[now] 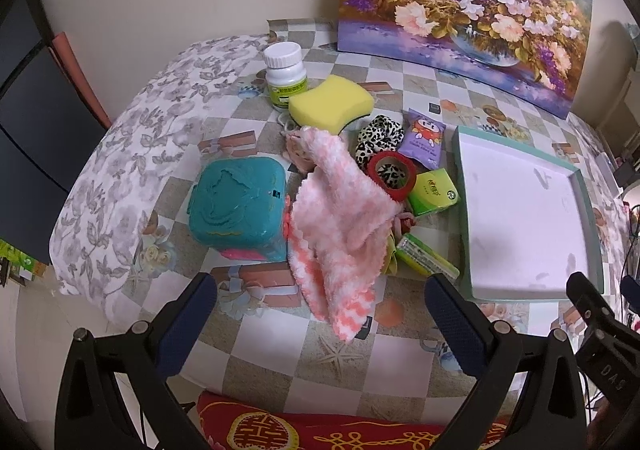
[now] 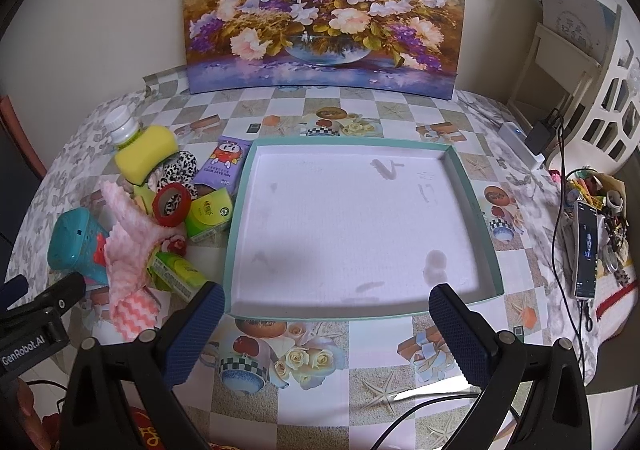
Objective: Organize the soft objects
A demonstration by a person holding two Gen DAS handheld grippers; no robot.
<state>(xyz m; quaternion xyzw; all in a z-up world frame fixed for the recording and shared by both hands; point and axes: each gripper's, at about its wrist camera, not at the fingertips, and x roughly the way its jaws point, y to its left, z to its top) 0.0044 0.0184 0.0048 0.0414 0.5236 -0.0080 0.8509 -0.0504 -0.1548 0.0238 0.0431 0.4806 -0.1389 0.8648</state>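
Both my tongs, left [image 1: 320, 314] and right [image 2: 326, 314], gape wide, holding nothing. Pink cloth [image 1: 340, 209] draped over clutter, left of tray [image 2: 474, 189] on worktop [image 2: 360, 354]; sponge [image 1: 330, 103] farther back

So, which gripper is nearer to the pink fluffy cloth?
Left. The left gripper is open right in front of the pink fluffy cloth; the right gripper is open before the tray, with the cloth off to its left.
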